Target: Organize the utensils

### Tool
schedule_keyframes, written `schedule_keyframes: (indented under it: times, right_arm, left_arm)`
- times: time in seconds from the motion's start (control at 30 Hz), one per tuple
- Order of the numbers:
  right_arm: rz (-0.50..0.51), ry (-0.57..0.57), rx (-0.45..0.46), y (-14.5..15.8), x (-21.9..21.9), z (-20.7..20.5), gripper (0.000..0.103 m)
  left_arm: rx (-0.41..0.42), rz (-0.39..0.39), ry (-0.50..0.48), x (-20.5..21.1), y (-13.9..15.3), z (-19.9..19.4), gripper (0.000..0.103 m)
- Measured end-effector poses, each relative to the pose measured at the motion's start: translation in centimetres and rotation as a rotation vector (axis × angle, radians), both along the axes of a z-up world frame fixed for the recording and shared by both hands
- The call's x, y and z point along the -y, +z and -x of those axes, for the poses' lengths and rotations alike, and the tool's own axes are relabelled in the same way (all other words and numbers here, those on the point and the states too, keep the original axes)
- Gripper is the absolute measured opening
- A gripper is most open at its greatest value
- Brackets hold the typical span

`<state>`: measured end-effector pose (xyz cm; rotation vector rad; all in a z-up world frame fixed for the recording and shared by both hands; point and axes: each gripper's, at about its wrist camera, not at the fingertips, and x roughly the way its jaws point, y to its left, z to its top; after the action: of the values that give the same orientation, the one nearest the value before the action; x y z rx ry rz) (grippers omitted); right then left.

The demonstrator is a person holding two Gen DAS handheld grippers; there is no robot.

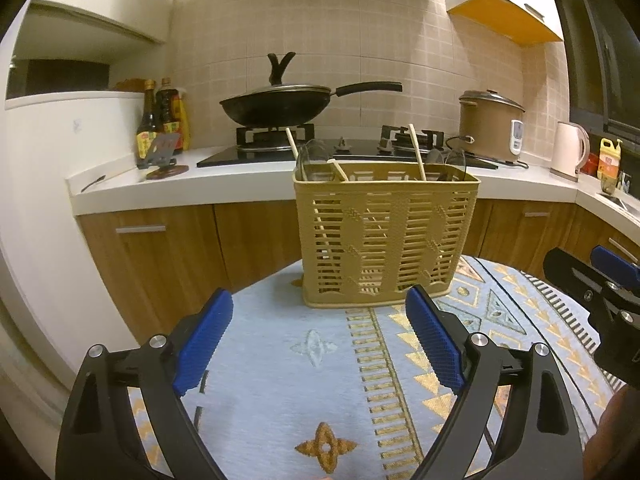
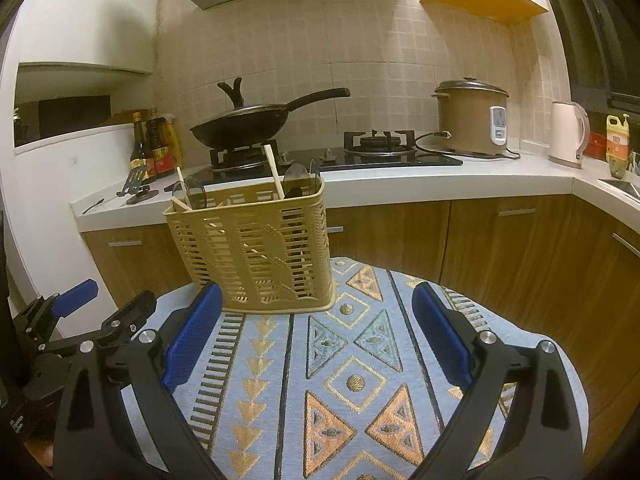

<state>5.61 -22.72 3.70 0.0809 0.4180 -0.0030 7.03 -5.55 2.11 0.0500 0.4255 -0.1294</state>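
Chopsticks (image 1: 416, 152) and spoons (image 2: 296, 178) are already standing in the basket (image 1: 384, 240) at twelve o'clock. Both the left gripper (image 1: 320, 340) and right gripper (image 2: 316, 336) are hanging released and empty, so the sorting is looking nearly finished.

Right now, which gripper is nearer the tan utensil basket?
Left, though only slightly. The left gripper faces the utensil basket almost head-on, its right finger overlapping the base. The right gripper sits off to the basket's right. Both are open and empty.

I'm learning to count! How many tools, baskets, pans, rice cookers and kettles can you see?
tools: 2, the left tool and the right tool
basket: 1
pan: 1
rice cooker: 1
kettle: 1
Total: 6
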Motion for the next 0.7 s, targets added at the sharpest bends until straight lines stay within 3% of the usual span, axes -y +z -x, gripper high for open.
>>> schedule_keyframes:
  times: [0.7]
  right_arm:
    - [-0.003,0.009,0.003,0.04,-0.08,-0.08,0.095]
  left_arm:
    - [0.004,-0.008,-0.004,0.30,0.01,0.16,0.089]
